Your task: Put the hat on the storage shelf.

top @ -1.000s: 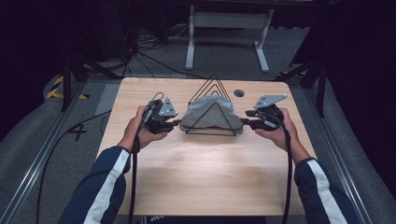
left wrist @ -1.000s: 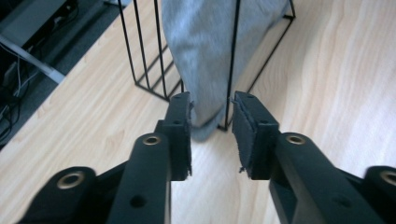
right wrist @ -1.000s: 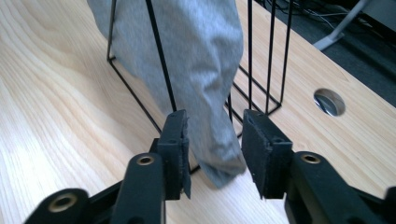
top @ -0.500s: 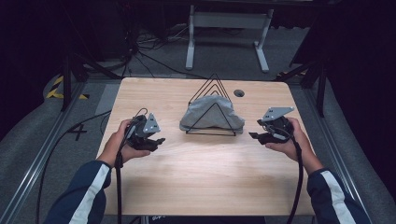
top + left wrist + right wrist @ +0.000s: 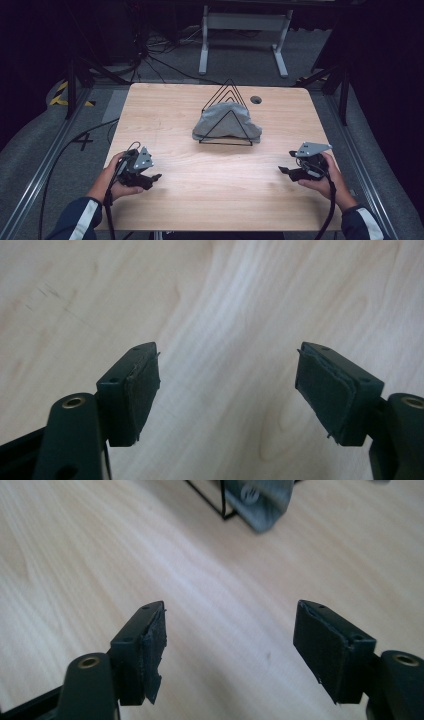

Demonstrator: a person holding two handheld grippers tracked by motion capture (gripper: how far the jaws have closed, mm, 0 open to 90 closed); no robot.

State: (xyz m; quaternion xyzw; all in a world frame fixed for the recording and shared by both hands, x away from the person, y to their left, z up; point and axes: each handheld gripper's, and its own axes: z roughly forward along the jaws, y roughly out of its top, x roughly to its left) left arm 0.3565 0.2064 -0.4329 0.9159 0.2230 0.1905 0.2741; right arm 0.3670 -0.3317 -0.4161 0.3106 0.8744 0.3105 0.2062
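Resting apart, left tool (image 5: 150, 181), right tool (image 5: 286, 171), gaping

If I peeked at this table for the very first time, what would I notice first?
Probably the black wire rack of nested triangles standing at the far middle of the wooden table, with a crumpled grey cloth draped inside it. Then the two hand-held grippers near the front edge, the left gripper and right gripper, both open and empty.
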